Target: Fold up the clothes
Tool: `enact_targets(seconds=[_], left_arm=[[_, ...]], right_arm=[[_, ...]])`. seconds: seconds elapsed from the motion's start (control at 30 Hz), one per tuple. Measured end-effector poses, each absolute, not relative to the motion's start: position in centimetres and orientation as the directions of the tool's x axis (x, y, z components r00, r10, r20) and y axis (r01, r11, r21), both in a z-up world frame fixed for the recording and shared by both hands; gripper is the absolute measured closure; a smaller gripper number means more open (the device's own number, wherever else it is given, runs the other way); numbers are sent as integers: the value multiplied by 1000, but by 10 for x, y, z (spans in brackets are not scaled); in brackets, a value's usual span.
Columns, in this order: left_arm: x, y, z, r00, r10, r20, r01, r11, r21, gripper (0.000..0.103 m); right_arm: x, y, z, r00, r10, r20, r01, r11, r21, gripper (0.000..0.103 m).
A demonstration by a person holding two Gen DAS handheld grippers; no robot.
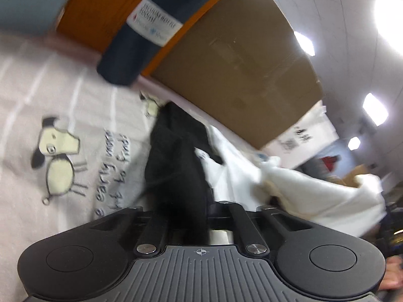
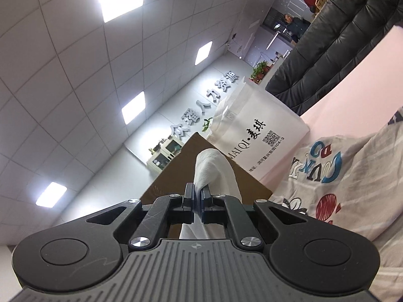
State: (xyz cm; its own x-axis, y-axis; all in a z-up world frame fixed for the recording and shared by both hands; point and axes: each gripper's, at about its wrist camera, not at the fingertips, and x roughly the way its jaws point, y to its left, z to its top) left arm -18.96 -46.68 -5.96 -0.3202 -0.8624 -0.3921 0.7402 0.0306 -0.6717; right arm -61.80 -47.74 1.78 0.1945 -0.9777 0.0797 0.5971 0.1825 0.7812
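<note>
a black garment (image 1: 176,166) hangs bunched between the left gripper's (image 1: 181,216) jaws – clamped – above a pale dog-print sheet (image 1: 37,100). the right gripper (image 2: 198,197) is pinched tight on a white cloth (image 2: 211,168), beside a printed t-shirt (image 2: 327,176) – a white bag (image 2: 259,123) behind.

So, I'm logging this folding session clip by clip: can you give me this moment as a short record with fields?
left gripper: shut on black garment
right gripper: shut on white cloth
surface: pale pink sheet
lying nearby: dog-print shirt; shirt with coloured letters
behind: cardboard box; white shopping bag
folding progress: cannot tell
</note>
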Motion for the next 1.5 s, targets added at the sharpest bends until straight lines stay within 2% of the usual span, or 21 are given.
enact_targets(seconds=[0.23, 0.3, 0.47, 0.57, 0.73, 0.87, 1.0, 1.13, 1.4, 1.5], left_arm=[[-153, -418, 10, -270, -957, -103, 729, -134, -671, 100], [-133, -399, 31, -238, -970, -43, 733, -151, -663, 100], [-74, -343, 73, -96, -994, 58, 774, -111, -623, 100], [-44, -300, 88, -35, -996, 87, 815, -79, -575, 100], [-26, -230, 86, -23, -999, 45, 876, -42, -481, 99], [-22, -179, 59, -31, -998, -59, 882, 0, -471, 99], [-21, -142, 32, -32, -989, -144, 876, 41, -480, 99], [-14, -118, 5, -34, -977, -209, 834, 88, -545, 99], [-11, -98, -9, -15, -952, -304, 794, 174, -583, 99], [-13, -96, -13, 11, -935, -353, 802, 219, -555, 99]], right_arm=[[-605, -477, 39, 214, -970, 117, 603, 226, 765, 98], [-597, -473, 49, 229, -964, 134, 605, 249, 757, 98], [-573, -466, 57, 298, -945, 135, 563, 289, 774, 98], [-554, -459, 57, 363, -922, 136, 535, 326, 779, 99], [-520, -411, 46, 460, -873, 160, 531, 416, 739, 99], [-506, -360, 31, 499, -854, 150, 566, 452, 690, 99], [-505, -308, 15, 505, -858, 91, 631, 439, 639, 99], [-507, -271, -3, 508, -861, -4, 670, 393, 630, 99], [-506, -220, -19, 513, -850, -120, 738, 366, 567, 99], [-508, -206, -28, 503, -847, -172, 760, 339, 555, 99]])
